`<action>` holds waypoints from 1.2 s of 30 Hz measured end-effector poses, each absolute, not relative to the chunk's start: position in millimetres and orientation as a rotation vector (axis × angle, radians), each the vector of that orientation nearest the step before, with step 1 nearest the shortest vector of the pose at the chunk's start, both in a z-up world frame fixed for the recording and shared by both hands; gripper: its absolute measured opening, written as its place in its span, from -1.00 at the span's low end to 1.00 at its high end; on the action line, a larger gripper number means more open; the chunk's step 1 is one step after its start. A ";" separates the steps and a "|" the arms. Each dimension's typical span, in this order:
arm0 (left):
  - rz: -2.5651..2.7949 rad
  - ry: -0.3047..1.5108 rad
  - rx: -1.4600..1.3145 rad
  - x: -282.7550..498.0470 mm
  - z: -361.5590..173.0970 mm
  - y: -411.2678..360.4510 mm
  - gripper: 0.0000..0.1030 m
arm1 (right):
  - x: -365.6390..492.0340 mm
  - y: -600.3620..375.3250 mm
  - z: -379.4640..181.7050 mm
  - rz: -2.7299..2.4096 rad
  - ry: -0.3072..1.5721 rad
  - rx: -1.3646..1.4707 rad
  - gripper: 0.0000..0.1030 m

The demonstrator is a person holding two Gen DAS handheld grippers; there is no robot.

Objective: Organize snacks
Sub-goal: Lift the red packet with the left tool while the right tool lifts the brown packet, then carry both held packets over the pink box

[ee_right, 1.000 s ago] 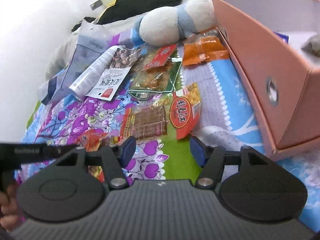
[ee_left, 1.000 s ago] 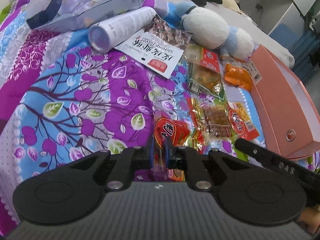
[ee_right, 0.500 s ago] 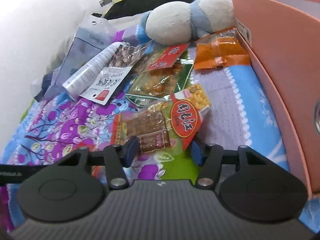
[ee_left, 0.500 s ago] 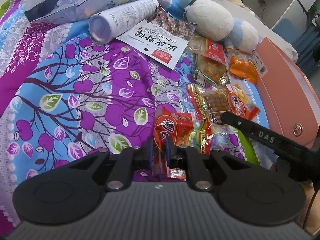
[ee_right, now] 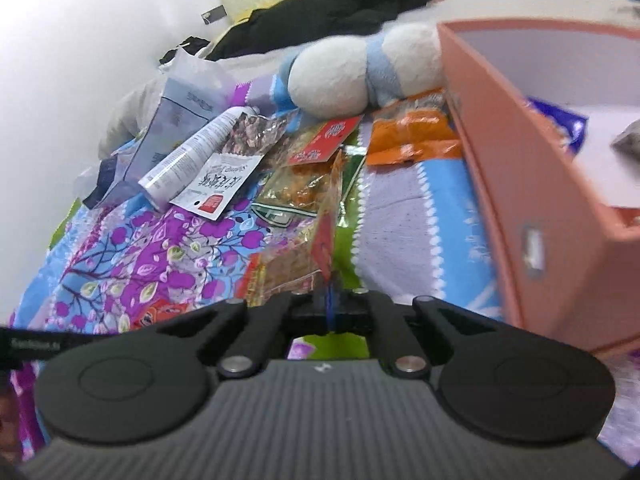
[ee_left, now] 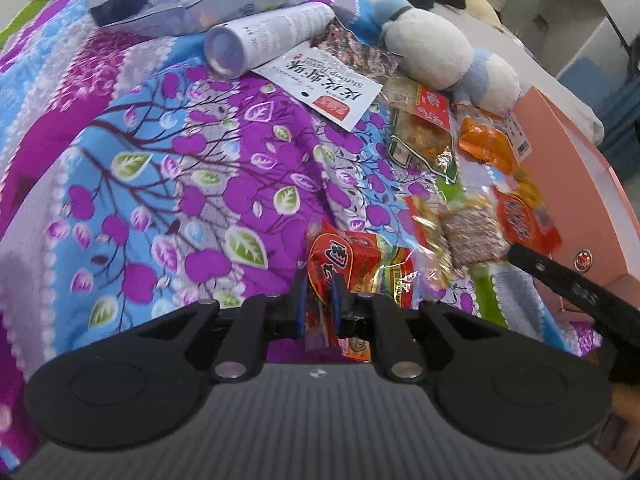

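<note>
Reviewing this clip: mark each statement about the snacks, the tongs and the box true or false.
1. The left tongs clamp a red snack packet. True.
2. The right tongs stand wide open. False: they have just closed, pinching a thin red packet seen edge-on.
3. The pink box is open at the top. True.
4. The white tube stands upright. False: it lies on its side on the floral bedspread.

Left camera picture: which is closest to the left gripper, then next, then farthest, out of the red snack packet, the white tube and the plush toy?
1. Red snack packet, pinched in the left gripper.
2. White tube, far up the bedspread, centre-left.
3. Plush toy, upper right; barely farther than the tube, nearly too close to call.
</note>
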State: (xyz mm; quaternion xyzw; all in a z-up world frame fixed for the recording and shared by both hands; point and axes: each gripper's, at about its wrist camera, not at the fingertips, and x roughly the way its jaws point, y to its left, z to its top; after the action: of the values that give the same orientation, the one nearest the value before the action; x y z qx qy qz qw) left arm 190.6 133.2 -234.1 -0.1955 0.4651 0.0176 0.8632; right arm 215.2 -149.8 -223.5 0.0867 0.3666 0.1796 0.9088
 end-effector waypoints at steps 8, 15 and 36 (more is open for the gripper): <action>0.050 1.008 -0.447 174.8 -235.5 125.5 -0.72 | 179.3 -177.7 -204.3 0.365 0.744 0.188 -0.94; 0.020 1.060 -0.383 177.5 -238.2 112.6 -0.19 | 157.8 -198.1 -197.0 0.358 0.747 0.215 -0.94; -0.008 1.062 -0.158 181.2 -240.1 69.0 0.04 | 156.0 -187.0 -190.8 0.369 0.737 0.139 -0.94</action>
State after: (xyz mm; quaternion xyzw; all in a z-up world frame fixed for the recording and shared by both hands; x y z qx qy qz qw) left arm 181.2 69.0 -240.1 -0.0751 0.5059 -0.0038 0.8593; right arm 156.0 -187.0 -190.8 0.0673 0.3580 0.1789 0.9139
